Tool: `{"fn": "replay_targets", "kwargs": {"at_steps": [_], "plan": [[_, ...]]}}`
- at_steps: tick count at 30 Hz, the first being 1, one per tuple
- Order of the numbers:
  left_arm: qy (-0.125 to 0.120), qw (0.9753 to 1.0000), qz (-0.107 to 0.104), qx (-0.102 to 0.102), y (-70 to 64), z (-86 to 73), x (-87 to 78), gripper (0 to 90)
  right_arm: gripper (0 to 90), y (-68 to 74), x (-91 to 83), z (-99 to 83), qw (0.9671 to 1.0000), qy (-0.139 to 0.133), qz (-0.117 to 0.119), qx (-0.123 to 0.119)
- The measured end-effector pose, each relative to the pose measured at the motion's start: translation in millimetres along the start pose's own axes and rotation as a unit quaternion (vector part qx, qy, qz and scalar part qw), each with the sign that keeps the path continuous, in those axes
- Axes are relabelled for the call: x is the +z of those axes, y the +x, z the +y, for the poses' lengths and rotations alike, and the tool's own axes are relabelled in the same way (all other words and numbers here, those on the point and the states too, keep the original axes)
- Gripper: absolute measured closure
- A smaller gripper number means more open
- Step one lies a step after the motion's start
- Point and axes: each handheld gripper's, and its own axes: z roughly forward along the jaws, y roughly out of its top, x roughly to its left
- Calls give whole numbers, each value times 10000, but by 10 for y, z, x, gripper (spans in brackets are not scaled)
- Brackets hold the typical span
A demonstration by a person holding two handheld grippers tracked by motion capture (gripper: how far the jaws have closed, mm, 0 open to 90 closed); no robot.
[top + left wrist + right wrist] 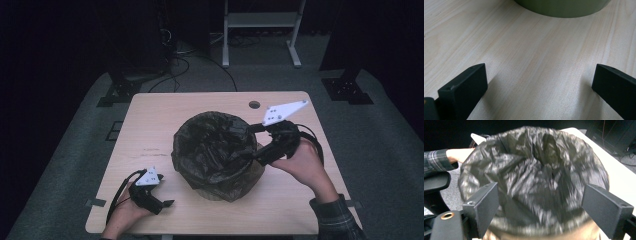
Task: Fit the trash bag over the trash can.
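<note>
I am hovering the right gripper [260, 150], fingers apart, at the right rim of the black bag [215, 147] lining the bin [561, 8]. Left gripper [162, 202] is resting on the desk [165, 115], fingers apart. I should be pinching only the bag film at the rim, steadily.

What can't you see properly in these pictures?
- Bottom of the black bag: high view, its own folds and darkness hide it.
- The bin: left gripper view, cut off by the top edge.
- Bag creases: right gripper view, blurred.
- Right claw tips: high view, dark against the bag.
</note>
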Motion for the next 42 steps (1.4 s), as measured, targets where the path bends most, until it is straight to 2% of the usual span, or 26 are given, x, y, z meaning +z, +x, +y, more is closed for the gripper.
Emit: {"fn": "replay_targets", "kwargs": {"at_steps": [5, 6, 7, 8, 9, 15, 17, 18, 25, 32, 34, 37, 40, 42], "plan": [[1, 10000, 0, 0, 0, 0, 0, 0, 136, -42, -118, -283, 9998, -53, -92, 154], [1, 10000, 0, 0, 0, 0, 0, 0, 136, -56, -141, -388, 9997, -72, -98, 213], [0, 10000, 0, -2, 0, 0, 0, 0, 136, -56, -141, -388, 9997, -72, -98, 213], [7, 10000, -2, 1, 0, 0, -1, 0, 136, -61, -157, -503, 9995, -82, -131, 269], [8, 10000, -3, 0, 0, 1, -1, 0, 136, -61, -157, -503, 9995, -82, -131, 269], [9, 10000, -3, -1, 0, 1, -1, 0, 136, -54, -151, -810, 9988, -181, -152, 424], [9, 10000, -2, -1, 0, 1, -2, 0, 136, -42, -93, -947, 9987, -118, -169, 473], [10, 10000, -3, -1, 0, 1, -1, 0, 136, -42, -93, -947, 9987, -118, -169, 473], [3, 10000, 1, -4, 0, 1, -1, 0, 137, 38, 56, -1290, 9982, -35, -259, 543], [3, 10000, 0, -3, 0, 1, -1, 0, 137, 76, 190, -1545, 9977, 115, -354, 567], [3, 10000, -1, -4, 0, 1, -1, 0, 137, 86, 225, -1608, 9975, 75, -392, 581], [3, 10000, 0, -3, 0, 1, -1, 0, 137, 102, 277, -1681, 9972, 96, -525, 525], [3, 10000, -1, -5, 0, 1, -1, 0, 138, 110, 346, -1770, 9971, 65, -547, 527], [3, 10000, 0, -4, 0, 1, -1, 0, 143, 128, 450, -1864, 9967, 125, -718, 347]]}}
